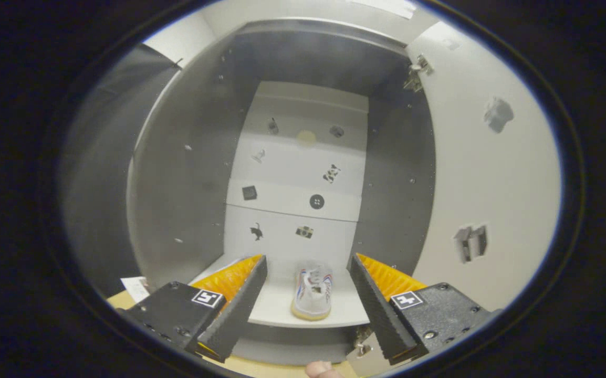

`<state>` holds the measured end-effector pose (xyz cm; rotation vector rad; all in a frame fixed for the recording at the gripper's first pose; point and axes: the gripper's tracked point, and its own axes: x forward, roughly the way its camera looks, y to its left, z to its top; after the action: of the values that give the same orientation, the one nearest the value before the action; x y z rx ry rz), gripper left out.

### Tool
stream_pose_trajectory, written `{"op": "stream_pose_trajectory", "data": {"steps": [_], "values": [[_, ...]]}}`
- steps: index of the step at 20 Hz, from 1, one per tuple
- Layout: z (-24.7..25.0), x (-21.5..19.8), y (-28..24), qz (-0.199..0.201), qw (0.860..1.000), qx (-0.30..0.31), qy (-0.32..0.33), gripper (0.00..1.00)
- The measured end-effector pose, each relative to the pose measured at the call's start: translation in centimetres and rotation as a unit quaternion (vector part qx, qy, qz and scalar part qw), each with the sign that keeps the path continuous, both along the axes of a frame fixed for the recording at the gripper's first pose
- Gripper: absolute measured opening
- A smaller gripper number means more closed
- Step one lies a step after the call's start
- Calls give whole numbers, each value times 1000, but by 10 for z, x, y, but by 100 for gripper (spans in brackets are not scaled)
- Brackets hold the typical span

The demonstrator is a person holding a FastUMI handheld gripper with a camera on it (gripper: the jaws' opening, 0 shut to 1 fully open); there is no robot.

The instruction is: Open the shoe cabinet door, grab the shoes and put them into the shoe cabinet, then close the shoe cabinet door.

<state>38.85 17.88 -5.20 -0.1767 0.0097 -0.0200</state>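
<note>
Cabinet door [471,173] stood open at right; sneaker [312,292] sat on cabinet shelf [277,304], beyond gripper [308,273]. Fingers spread apart, gripping nothing. Left: closing door.

We hold our gripper [308,283] level, its two fingers [240,299] spread wide apart and pressing on nothing, the ribbed inner faces turned toward each other. A fingertip of our hand [323,369] shows just below, between the fingers' bases.

A white sneaker [312,292] is standing alone on the shoe cabinet's bottom shelf [277,307], near its front edge, toe pointing outward.
</note>
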Motion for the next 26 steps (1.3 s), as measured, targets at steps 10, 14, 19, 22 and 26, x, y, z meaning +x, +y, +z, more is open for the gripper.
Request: {"op": "stream_pose_trajectory", "data": {"steps": [10, 14, 19, 22, 26], "values": [[56, -197, 23, 68, 997, 37, 13, 100], [86, -266, 8, 74, 997, 30, -15, 100], [94, -332, -46, 95, 992, 54, -57, 100], [90, -358, -107, 70, 993, 48, -85, 100], [83, -369, -220, -25, 992, 47, -118, 100]]}}
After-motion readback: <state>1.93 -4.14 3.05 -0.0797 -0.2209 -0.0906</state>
